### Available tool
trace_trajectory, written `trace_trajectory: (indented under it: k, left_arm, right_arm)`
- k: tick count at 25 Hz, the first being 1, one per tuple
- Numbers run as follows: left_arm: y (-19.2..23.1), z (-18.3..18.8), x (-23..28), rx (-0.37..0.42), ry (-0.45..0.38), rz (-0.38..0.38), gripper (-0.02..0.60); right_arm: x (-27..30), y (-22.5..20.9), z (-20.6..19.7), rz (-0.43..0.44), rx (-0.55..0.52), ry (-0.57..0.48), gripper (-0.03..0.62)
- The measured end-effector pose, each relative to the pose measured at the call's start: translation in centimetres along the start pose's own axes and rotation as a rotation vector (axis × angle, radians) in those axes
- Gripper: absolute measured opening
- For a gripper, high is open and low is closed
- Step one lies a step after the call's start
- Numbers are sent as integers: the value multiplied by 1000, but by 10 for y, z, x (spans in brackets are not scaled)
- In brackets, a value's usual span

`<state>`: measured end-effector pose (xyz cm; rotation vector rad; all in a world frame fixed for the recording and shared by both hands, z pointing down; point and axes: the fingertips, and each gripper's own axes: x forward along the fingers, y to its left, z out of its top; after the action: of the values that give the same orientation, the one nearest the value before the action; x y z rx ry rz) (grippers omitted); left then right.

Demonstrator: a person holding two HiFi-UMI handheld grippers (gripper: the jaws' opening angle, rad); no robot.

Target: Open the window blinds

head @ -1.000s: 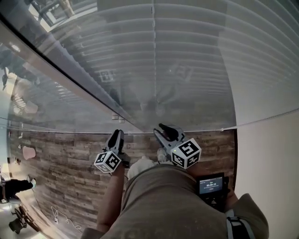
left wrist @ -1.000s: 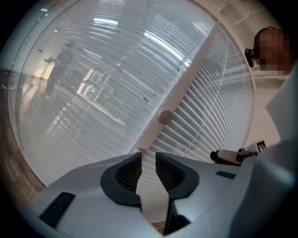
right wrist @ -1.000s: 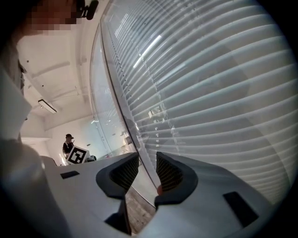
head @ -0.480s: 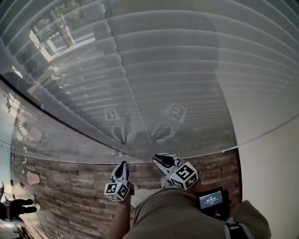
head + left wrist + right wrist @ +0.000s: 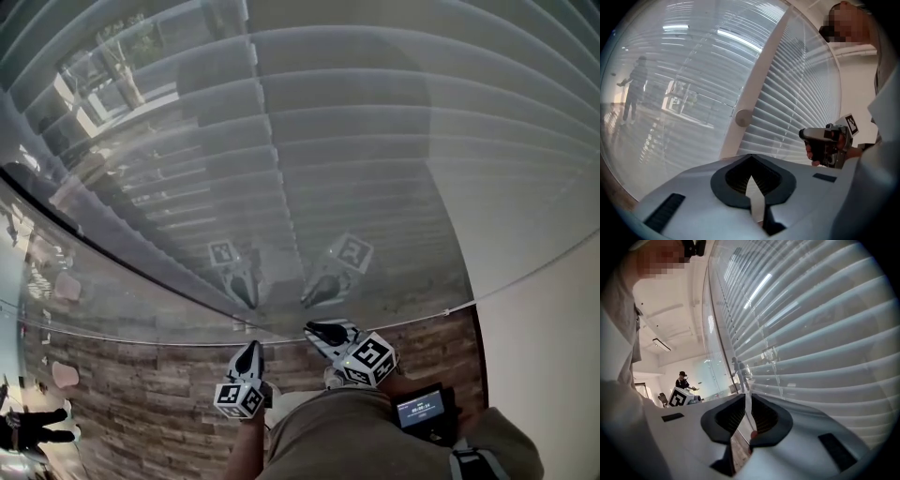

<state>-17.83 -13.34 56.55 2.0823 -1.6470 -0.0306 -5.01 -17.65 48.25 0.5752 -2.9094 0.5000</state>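
A person holds two grippers level before the window blinds, whose slats lie flat and closed behind glass, filling the head view from 9 through 12 to 2 o'clock. The left gripper, at 6 o'clock, has its fingers pressed together on nothing. The right gripper, at its 2 o'clock, shows only a narrow slit between empty fingers.

Pale grey-white blinds are gleaming; brown planks are patterning the floor; black-and-white square markers are patterning the grey left gripper and right gripper.
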Motion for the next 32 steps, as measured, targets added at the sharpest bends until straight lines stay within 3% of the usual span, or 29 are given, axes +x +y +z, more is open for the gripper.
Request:
trace_trajectory:
  k: [7,16,24,28,32]
  left_arm:
    - [-11,0,6,-34,18,-41,12]
    - [-22,-4,8,-45,31,-75,12]
    - [-16,5,22,55,3,-65,12]
    - [-5,6,16,8,-42,-53,12]
    - [1,-4,10,-22,-33,-41,12]
  right_arm:
    - [4,3,-4,13,2,46,58]
    - [0,-4,5,-8,-1,29,92]
    - [4,-3,2,19,-88,44,138]
    - [6,4,-1,40,-88,55,138]
    - [2,13,-1,53,-107,46,138]
